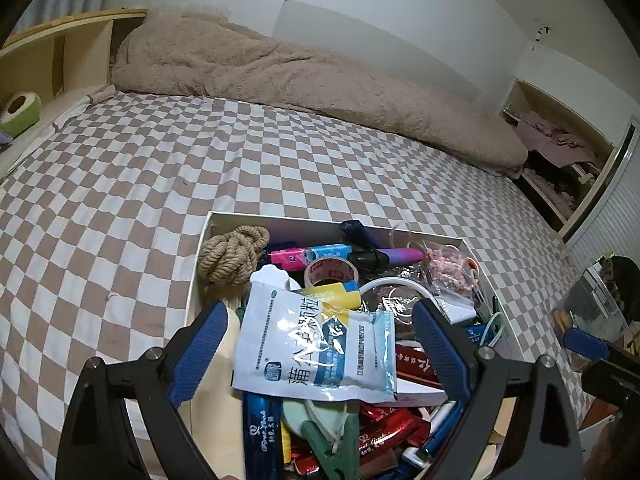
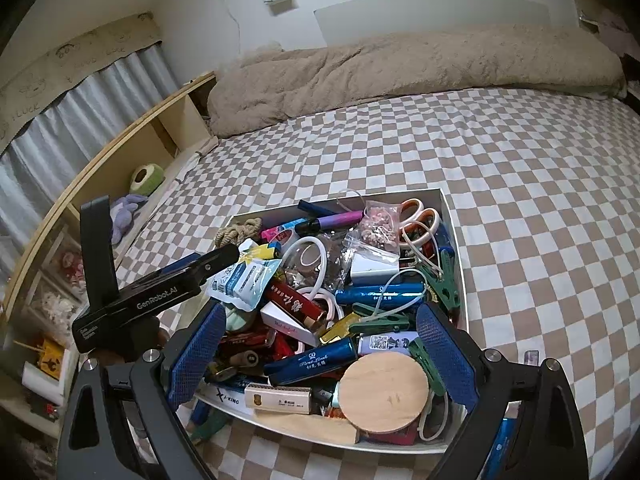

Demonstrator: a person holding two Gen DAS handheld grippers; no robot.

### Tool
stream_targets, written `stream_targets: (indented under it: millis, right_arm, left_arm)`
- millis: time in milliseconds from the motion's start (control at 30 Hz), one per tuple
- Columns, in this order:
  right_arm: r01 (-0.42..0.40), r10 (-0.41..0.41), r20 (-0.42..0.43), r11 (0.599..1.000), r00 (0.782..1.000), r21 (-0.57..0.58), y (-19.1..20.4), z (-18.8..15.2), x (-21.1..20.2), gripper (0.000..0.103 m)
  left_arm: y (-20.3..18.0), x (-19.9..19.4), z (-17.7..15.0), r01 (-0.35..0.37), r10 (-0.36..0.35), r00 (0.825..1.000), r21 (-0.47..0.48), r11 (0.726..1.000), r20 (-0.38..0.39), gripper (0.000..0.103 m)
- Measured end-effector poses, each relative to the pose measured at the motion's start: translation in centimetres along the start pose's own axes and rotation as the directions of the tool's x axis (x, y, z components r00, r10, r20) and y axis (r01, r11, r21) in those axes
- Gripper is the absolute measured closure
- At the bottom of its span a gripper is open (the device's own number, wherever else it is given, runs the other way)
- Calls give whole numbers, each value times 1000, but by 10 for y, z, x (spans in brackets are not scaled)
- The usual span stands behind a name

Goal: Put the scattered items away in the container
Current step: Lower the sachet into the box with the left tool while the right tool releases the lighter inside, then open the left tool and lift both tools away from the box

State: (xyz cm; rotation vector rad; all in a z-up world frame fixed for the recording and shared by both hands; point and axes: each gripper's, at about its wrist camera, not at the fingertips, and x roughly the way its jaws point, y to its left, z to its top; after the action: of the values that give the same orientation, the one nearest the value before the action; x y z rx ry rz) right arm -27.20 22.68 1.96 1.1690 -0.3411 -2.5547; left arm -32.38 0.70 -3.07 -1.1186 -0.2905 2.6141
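Sachet (image 1: 316, 340) lying atop the box (image 1: 280, 220) heap between spread, released left gripper (image 1: 320, 356) jaws; probably light, crinkly, slippery, best pinched at an edge; right gripper (image 2: 320, 360) likewise gaping, empty.

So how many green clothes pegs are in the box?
3 show: one green peg by the right wall, one in the middle, one beside the wooden disc. More may be buried.

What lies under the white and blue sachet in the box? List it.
Under the sachet a blue tube, a pale green lid and a red and white box poke out. Whatever lies beneath its middle is covered.
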Motion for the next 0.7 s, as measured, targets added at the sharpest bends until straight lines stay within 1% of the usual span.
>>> stream_targets:
  millis: [367, 533, 700]
  right_arm:
    - [3, -3, 18, 1000, 1000, 20, -1, -3, -4, 7]
    - [14, -15, 35, 1000, 999, 22, -2, -4, -8, 7]
    - [38, -39, 59, 999, 997, 13, -3, -7, -13, 7]
  left_arm:
    - [-7, -15, -6, -50, 50, 999, 40, 998, 6, 9]
    - [-12, -29, -9, -69, 67, 997, 51, 996, 24, 8]
    - [-16, -44, -12, -85, 80, 995, 83, 993, 53, 7]
